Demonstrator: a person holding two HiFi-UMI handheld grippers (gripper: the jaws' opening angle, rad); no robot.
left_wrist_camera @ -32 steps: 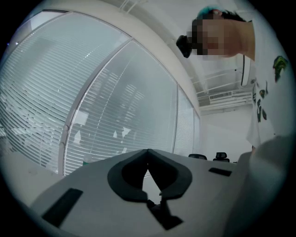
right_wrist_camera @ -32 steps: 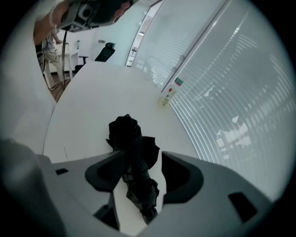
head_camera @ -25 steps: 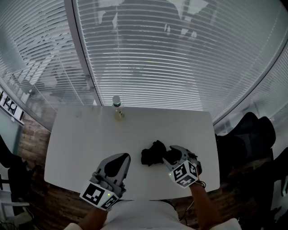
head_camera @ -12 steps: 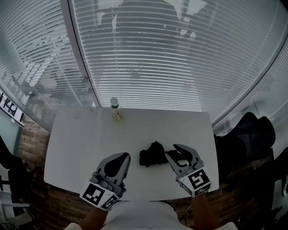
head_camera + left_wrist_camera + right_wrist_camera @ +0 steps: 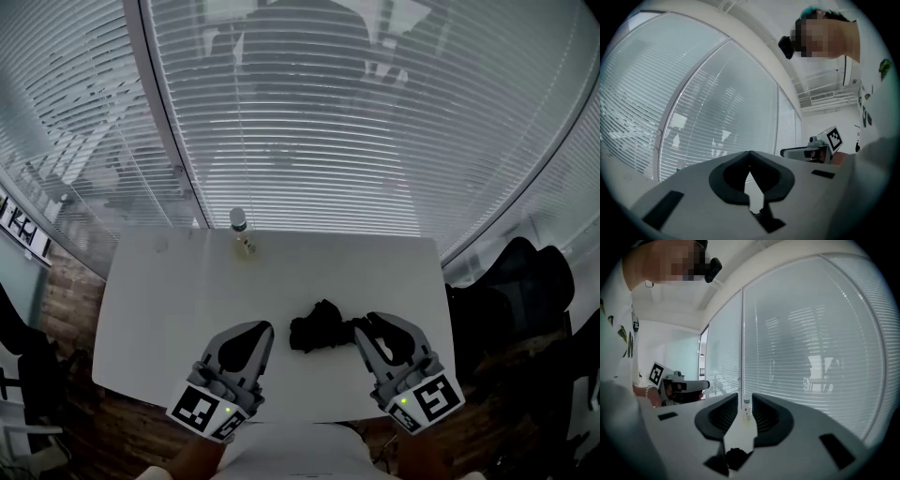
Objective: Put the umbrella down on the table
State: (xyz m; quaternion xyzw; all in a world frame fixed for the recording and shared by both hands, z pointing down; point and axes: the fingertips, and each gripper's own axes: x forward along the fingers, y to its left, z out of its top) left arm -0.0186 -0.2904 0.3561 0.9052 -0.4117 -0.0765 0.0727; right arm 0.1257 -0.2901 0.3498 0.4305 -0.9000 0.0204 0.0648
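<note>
The folded black umbrella [image 5: 317, 328] lies on the white table [image 5: 169, 281], right of centre and near its front edge. My right gripper [image 5: 369, 322] hovers just right of the umbrella, clear of it. Its jaws are closing, a narrow gap remains and nothing is between them. In the right gripper view the gripper [image 5: 745, 401] points level toward the window. My left gripper [image 5: 262, 326] stands left of the umbrella, shut and empty, its tips [image 5: 750, 153] meeting.
A small clear bottle [image 5: 241, 230] with a pale cap stands at the table's far edge by the blinds [image 5: 375, 122]; it shows between the right jaws [image 5: 746, 408]. A dark chair [image 5: 525, 281] sits right of the table.
My right gripper has lifted off the umbrella's right end, drawn back toward me and narrowed its jaws. The umbrella stays on the table. The left gripper has not moved.
</note>
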